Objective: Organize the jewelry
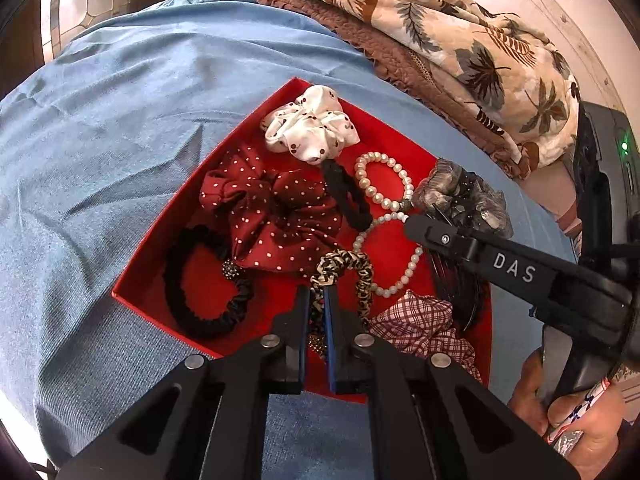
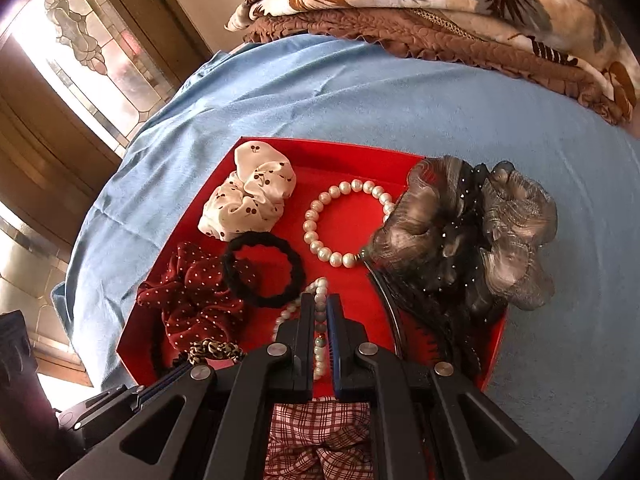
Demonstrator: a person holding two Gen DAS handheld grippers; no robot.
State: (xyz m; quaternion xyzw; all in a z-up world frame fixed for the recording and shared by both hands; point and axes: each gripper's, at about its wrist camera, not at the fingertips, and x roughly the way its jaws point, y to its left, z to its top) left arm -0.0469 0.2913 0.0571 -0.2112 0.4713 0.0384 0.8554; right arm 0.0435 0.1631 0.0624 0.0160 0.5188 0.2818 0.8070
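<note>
While both grippers hover low over the red box [image 1: 160, 248] on the blue bedsheet [image 1: 120, 120], we hold two pieces at once. Our left gripper [image 1: 317, 300] is clamped on the leopard-print hair tie [image 1: 356, 268] near the front of the box. Our right gripper [image 2: 320, 308] pinches the pearl string [image 2: 318, 344] mid-box, its jaws nearly closed around the beads. To do this well, we want slow, straight lifts so neither piece drags its neighbours. It's crowded in here: the red dotted scrunchie [image 1: 272, 220] presses against the hair tie, the black hair band [image 2: 262, 268] lies just beside the pearls, and a dark comb [image 2: 416, 312] lies close on their other side. The grey scrunchie [image 2: 480, 232] spills over the rim, the white scrunchie [image 2: 248, 196] sits at the back, and a second pearl bracelet [image 2: 340, 224] rests clear.
</note>
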